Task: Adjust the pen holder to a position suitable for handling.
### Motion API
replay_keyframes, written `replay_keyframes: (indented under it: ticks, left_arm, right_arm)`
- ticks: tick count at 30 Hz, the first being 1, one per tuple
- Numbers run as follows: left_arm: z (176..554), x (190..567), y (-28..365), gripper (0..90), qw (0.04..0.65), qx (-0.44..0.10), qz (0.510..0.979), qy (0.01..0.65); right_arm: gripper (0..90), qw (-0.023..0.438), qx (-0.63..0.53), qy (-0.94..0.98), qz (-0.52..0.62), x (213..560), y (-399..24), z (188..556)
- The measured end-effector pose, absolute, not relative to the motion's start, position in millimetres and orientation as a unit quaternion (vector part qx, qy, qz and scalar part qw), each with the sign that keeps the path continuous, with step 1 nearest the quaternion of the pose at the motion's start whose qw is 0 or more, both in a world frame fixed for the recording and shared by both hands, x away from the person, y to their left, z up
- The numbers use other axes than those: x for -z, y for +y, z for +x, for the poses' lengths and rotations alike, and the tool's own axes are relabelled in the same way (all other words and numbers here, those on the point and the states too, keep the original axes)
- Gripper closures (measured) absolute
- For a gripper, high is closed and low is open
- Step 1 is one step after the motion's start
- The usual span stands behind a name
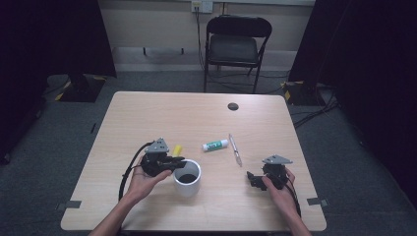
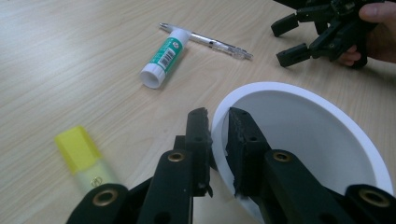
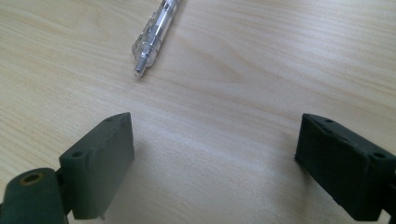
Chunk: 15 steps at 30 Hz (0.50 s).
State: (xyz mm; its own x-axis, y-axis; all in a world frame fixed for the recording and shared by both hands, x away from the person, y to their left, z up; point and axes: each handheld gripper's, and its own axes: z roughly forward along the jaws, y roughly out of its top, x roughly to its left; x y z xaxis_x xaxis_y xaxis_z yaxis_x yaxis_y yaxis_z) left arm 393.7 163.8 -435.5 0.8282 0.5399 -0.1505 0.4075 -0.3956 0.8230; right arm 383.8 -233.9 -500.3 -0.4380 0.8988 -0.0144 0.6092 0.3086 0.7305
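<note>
Gripping the rim of the white cup (image 1: pixel 187 178), the left gripper (image 1: pixel 181 160) has its jaws clamped on the cup wall: in the left gripper view one jaw sits outside the wall and the other inside, pads pressed on the white cup (image 2: pixel 299 135). In the high view the cup stands upright on the counter (image 1: pixel 147 118), lower centre of the frame, its inside dark at the bottom.

The right gripper (image 1: pixel 252 180) sits at lower right of the high view, held in the right hand (image 1: pixel 278 189), well apart from the cup. Its jaws stand wide apart with nothing between them; the right gripper view shows bare wood between the two pads.

Other items on the counter:
- yellow highlighter (image 1: pixel 176 150), just behind the left gripper in the high view; lower left in the left gripper view (image 2: pixel 84 156).
- glue stick (image 1: pixel 215 145), white with a green label, centre of the high view, lying on its side (image 2: pixel 164 57).
- clear pen (image 1: pixel 235 149), just right of the glue stick; its tip shows at upper left of the right gripper view (image 3: pixel 153 35).

A black folding chair (image 1: pixel 236 46) stands beyond the counter, top centre.
</note>
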Motion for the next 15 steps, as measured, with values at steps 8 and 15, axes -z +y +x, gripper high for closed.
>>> replay_keyframes:
  ticks: [8,15]
  left_arm:
    - [397,434,151,78.3,0.456,-0.074,0.842,0.279]
    - [399,435,142,78.2,0.459,-0.070,0.842,0.275]
  right_arm:
    - [10.4,0.217,-0.334,0.779,0.484,500,-234,384]
    - [10.4,0.217,-0.334,0.779,0.484,500,-234,384]
